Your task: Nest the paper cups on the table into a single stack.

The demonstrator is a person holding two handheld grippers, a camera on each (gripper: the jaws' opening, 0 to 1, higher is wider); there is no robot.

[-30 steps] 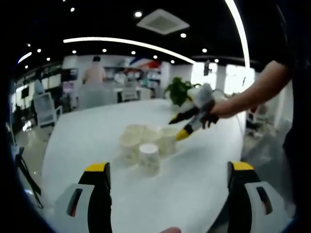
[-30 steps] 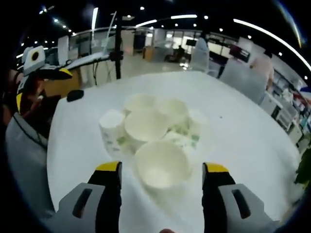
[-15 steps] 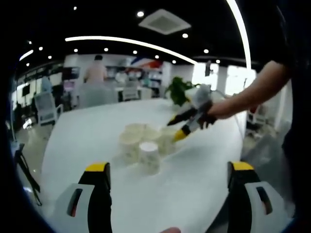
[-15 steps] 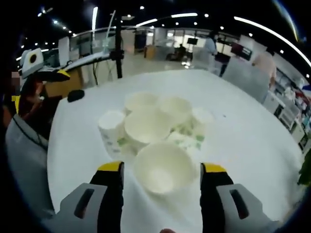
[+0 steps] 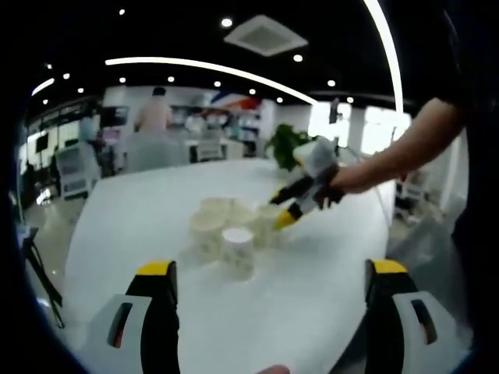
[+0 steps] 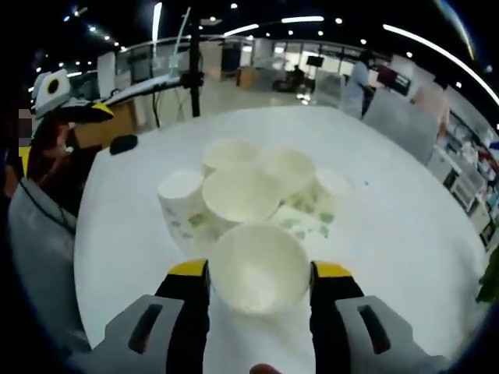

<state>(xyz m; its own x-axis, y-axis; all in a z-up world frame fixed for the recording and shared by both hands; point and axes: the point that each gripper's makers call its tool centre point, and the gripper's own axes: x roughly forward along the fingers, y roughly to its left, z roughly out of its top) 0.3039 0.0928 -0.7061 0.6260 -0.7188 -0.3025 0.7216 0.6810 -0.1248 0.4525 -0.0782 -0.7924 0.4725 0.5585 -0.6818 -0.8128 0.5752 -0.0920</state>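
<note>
My right gripper [image 6: 259, 273] sits low over the white table [image 6: 405, 226], and its two yellow-tipped jaws stand on either side of the nearest paper cup [image 6: 258, 267], an upright one with its open mouth facing me. The jaw tips look to be right at the cup's rim on both sides, but I cannot tell whether they are pressing it or only flanking it. Just beyond that cup, further out along my jaws, the rest of the cups are bunched together: a wide open cup [image 6: 241, 195] straight ahead, an upside-down cup [image 6: 180, 204] with a green print to the left of it, two more open cups [image 6: 231, 154] behind, another upturned cup [image 6: 334, 185] off to the right, and one lying on its side [image 6: 300, 222] just right of my grip. My left gripper [image 5: 273, 280] is held back from the pile with its jaws spread wide and nothing between them. In the left gripper view the cluster of cups [image 5: 234, 234] stands ahead of it in the middle of the table, well apart from the jaw tips, and my right gripper reaches in from the right, with its tips down at the far side of the pile. A potted plant [image 5: 284, 144] stands beyond the table.
</note>
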